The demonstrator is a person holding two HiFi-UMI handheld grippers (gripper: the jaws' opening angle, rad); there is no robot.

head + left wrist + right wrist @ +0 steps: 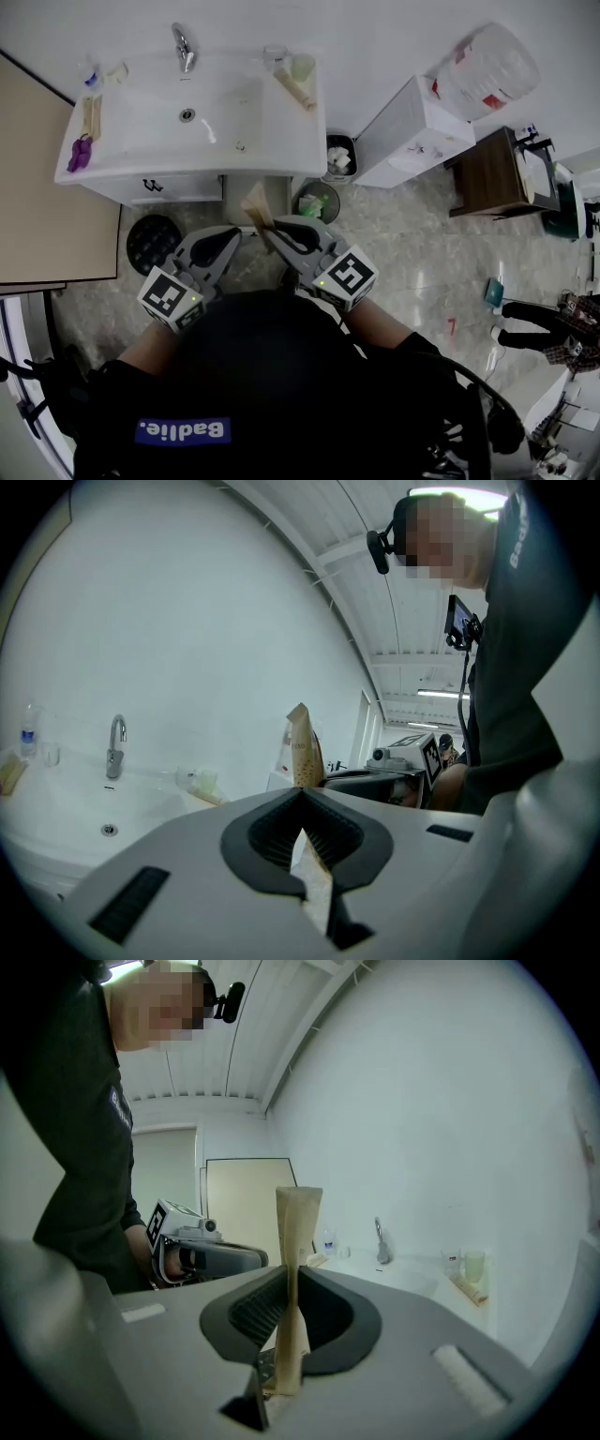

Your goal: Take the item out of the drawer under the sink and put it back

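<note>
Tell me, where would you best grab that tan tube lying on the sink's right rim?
Take the tan tube around its middle, coming straight down from above with the jaws across its narrow width. It lies flat and slanted on the sink's rim, and a green cup stands close beside its far end.

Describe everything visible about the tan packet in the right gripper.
The tan flat packet looks like a soft, paper-coloured tube or pouch, crimped flat and wide at its top end, with faint print. It stands upright in the air, pinched low down between the shut jaws of the right gripper, just in front of the white sink. Nothing else touches it.
</note>
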